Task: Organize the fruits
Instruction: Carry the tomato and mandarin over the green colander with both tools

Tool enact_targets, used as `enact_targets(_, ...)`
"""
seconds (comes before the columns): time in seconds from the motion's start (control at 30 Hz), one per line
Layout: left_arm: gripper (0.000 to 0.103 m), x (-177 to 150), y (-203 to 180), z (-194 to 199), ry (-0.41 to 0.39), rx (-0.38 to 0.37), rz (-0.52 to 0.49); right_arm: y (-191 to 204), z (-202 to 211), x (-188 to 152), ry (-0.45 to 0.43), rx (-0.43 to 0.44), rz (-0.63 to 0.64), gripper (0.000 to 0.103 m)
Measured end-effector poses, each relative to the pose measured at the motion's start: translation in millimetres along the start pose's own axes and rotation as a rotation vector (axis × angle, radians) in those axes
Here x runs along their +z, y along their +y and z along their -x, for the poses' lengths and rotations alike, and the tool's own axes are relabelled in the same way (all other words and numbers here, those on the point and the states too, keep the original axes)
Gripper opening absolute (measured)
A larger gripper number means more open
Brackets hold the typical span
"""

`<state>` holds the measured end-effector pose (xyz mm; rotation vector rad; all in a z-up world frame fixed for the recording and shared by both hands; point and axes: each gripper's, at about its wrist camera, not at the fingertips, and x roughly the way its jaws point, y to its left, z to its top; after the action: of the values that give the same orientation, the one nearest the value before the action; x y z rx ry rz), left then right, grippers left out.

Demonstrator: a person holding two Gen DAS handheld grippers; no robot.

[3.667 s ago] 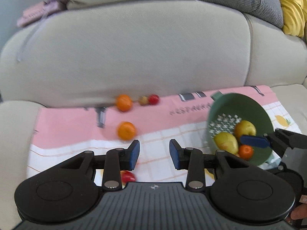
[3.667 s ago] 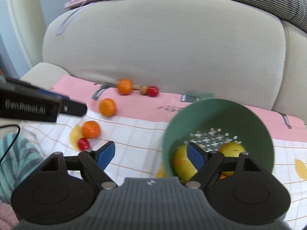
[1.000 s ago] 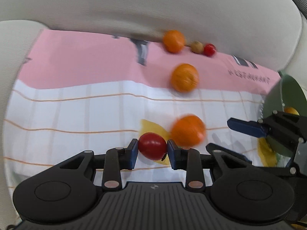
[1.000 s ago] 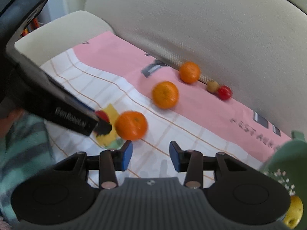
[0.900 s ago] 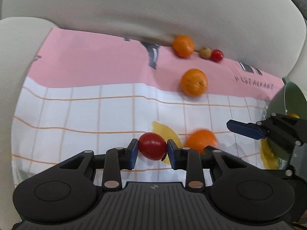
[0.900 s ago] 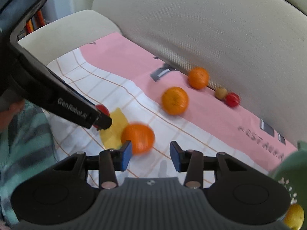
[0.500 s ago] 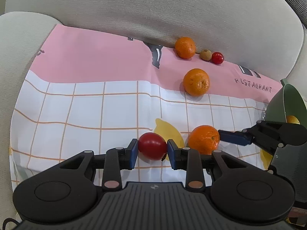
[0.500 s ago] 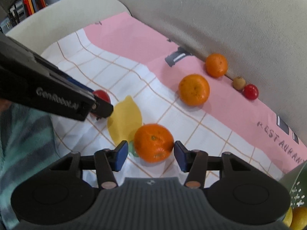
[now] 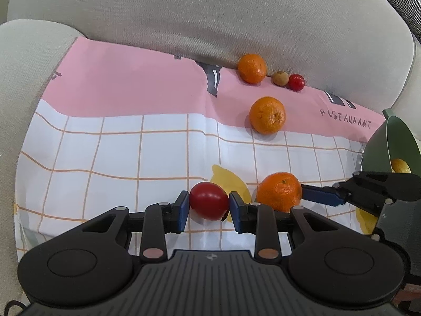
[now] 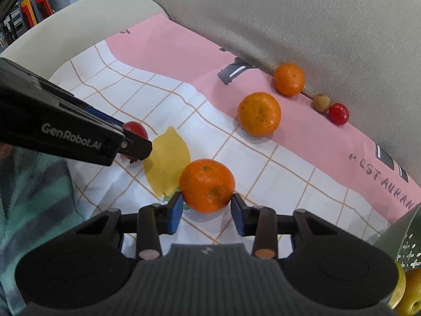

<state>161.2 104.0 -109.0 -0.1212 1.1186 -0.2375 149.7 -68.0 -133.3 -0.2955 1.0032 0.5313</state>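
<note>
The left gripper point(image 9: 209, 206) had its jaws closed on a red tomato point(image 9: 209, 204), pads pressing its two sides, low over the cloth point(image 9: 118, 152) spread on the sofa point(image 9: 210, 13). The right gripper point(image 10: 206, 210) held the nearest orange point(image 10: 207, 185) between its jaws; both pads appeared to touch the peel, so it looked gripped, though how firmly was hard to judge. In the left view that orange point(image 9: 279, 191) sat at about 3 o'clock from the tomato, just beside it.

The green colander point(image 9: 389, 144) stood at the cloth's 3 o'clock edge with a yellow fruit inside. Two more oranges, a small brown fruit and a second tomato lay toward 12 o'clock by the backrest.

To do this well, each fruit probably wanted lifting straight up before travelling, right hand first, since the grippers sat close. Round, smooth fruit could slip, so steady pressure and a low release in the colander seemed wise.
</note>
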Motion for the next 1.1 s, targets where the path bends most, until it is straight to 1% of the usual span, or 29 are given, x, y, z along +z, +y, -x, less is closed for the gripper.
enact_targets(0.27, 0.036, -1, -13, 18, -0.024, -0.008, -0.017, 0, 23, -3, -0.054, -0.002, 0.003, 0.035)
enact_targets(0.53, 0.036, 2, -39, 51, -0.078, -0.029, -0.056, -7, 60, -10, -0.133, -0.029, -0.028, 0.035)
enact_targets(0.9, 0.036, -2, -103, 83, -0.135, -0.041, -0.178, -31, 117, -36, -0.229, -0.074, -0.100, 0.035)
enact_targets(1.1, 0.036, -5, -137, 89, -0.144, -0.080, -0.216, -47, 136, -54, -0.251, -0.099, -0.143, 0.035)
